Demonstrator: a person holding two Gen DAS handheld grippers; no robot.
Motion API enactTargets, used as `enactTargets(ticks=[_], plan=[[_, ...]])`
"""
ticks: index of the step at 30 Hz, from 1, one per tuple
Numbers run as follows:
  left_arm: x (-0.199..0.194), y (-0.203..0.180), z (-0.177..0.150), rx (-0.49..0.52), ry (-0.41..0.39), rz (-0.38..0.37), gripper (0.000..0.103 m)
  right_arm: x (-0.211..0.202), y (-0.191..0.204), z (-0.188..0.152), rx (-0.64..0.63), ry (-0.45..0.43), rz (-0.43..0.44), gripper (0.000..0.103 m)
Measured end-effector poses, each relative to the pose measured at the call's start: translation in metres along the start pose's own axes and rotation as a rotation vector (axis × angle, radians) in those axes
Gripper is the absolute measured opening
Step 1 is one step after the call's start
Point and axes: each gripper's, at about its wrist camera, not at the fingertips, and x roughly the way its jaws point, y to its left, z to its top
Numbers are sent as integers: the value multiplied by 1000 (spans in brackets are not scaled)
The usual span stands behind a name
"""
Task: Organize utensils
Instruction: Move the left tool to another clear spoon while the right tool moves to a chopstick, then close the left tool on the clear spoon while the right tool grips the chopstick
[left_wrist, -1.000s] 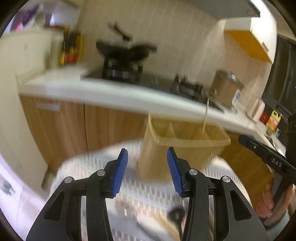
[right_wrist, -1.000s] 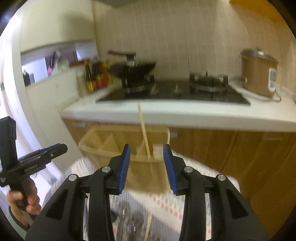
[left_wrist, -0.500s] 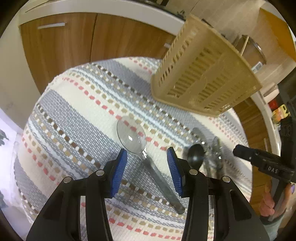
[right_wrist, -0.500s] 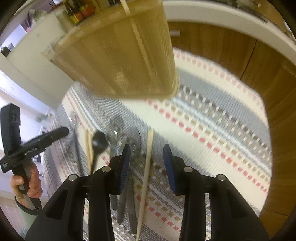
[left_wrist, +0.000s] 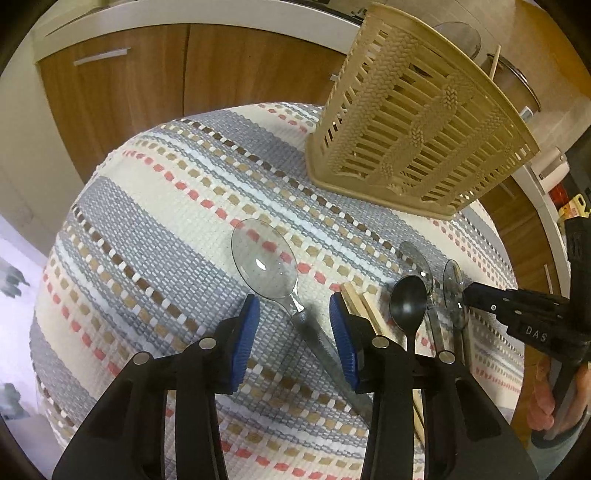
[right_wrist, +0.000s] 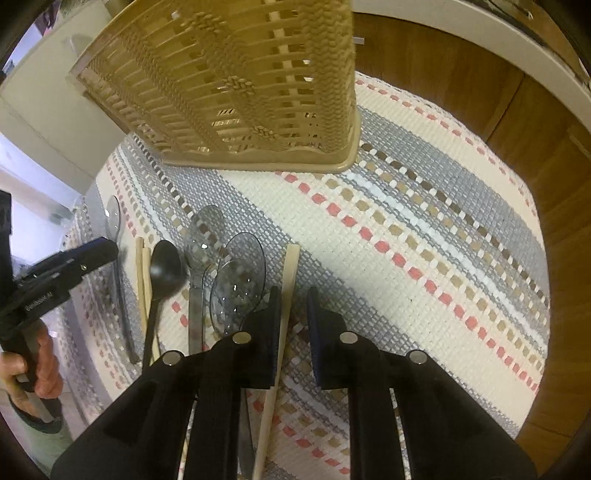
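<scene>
- A tan slatted utensil basket (left_wrist: 417, 122) stands upright on a striped woven cloth (left_wrist: 155, 229). A thin wooden stick (left_wrist: 495, 62) pokes up over its rim. I cannot see what else is inside it.
- The utensils lie on the cloth in front of the basket, side by side.
- The left gripper (left_wrist: 295, 328) points down at a big clear spoon (left_wrist: 266, 262). Its blue pads (left_wrist: 246, 332) stand on each side of the spoon's handle. The jaws are closing, but they do not touch the handle yet.
- The right gripper (right_wrist: 293, 325) points down at a single wooden chopstick (right_wrist: 286, 291). The chopstick lies between the jaws, right against the left one. There is a gap on the other side. The jaws are closing.
- The left wrist view shows the right gripper low on the right, with a hand (left_wrist: 546, 391) around its grip.
- The right wrist view shows the left gripper at the left edge, also in a hand (right_wrist: 40, 365).
- Only the right wrist view shows the row well: two chopsticks (right_wrist: 142, 280), a black spoon (right_wrist: 164, 269), and two smaller clear spoons (right_wrist: 236, 284) that overlap.
- Brown wooden cabinet doors (left_wrist: 140, 92) stand behind the cloth.
</scene>
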Motion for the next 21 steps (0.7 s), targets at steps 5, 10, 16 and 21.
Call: enactTargets(ticks=[5, 10, 16, 21], plan=[[4, -22, -3, 87, -8, 137, 37, 1, 12, 0, -46, -7, -64, 12], [6, -33, -5, 190, -18, 214, 9, 3, 20, -3, -71, -11, -91, 4], [3, -24, 0, 232, 7, 167, 8, 4, 4, -2, -32, 21, -49, 5], [9, -30, 3, 268, 17, 199, 21, 6, 3, 4, -45, 46, -53, 6]])
